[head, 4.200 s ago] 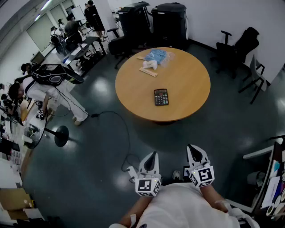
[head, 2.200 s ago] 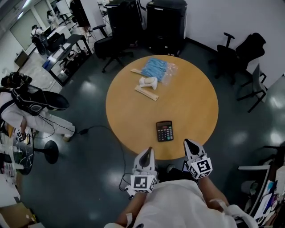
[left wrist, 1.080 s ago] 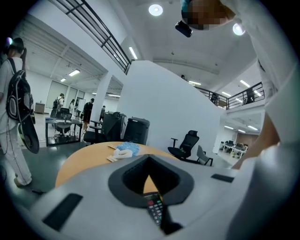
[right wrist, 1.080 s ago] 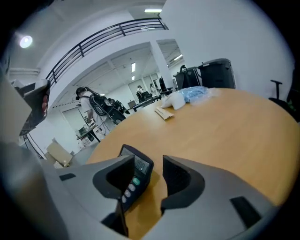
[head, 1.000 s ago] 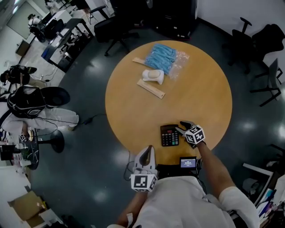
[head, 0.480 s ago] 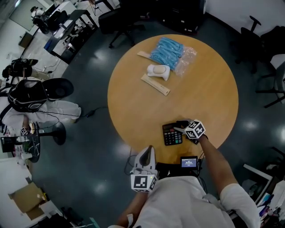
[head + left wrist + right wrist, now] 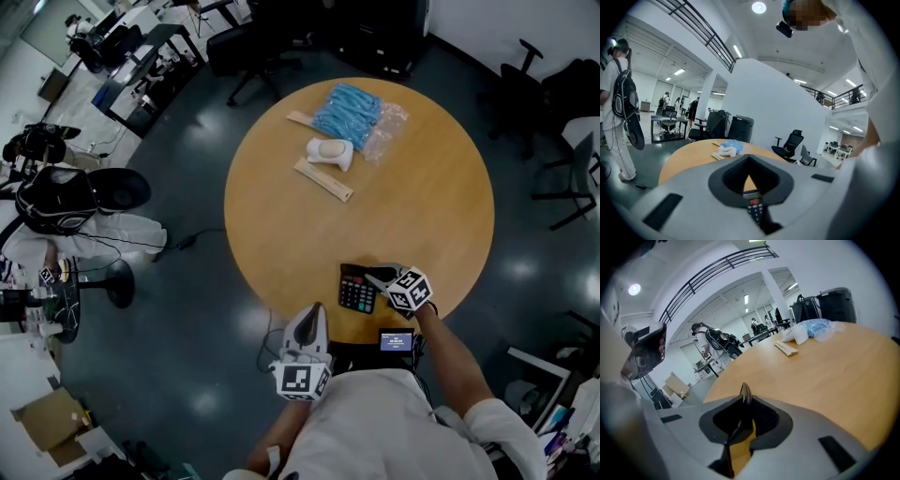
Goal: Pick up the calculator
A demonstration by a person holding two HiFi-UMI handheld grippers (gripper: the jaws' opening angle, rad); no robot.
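The right hand-held gripper [image 7: 375, 276] has its jaws closing on the calculator [image 7: 355, 292]. In the right gripper view the calculator's thin dark edge stands between the two pads, which sit close against it on either side. From the head view the gripper takes the calculator by its right-hand edge. The keypad spreads out to the gripper's left, face up, over the near rim of the round desk [image 7: 427, 187]. Whether the calculator has cleared the desk top cannot be told.

The left hand-held gripper [image 7: 312, 315] is behind and to the left of the right one, off the desk's near edge and close to the person's body. Its jaws are brought together with nothing between them. Through the narrow slit in the left gripper view, the calculator's keys show just ahead.

Directly behind the right gripper, at the person's waist, is a small lit screen [image 7: 397, 339].

Well ahead of both grippers, on the far half of the desk, a pale wooden strip [image 7: 324, 180] lies flat. A white rounded object [image 7: 330, 152] lies just beyond it. Farther still is a clear bag of blue items [image 7: 351, 107].

Far off to the left of the grippers, a person with a backpack [image 7: 66, 202] bends over on the dark floor. Black office chairs [image 7: 553, 89] stand far to the right, beyond the desk.
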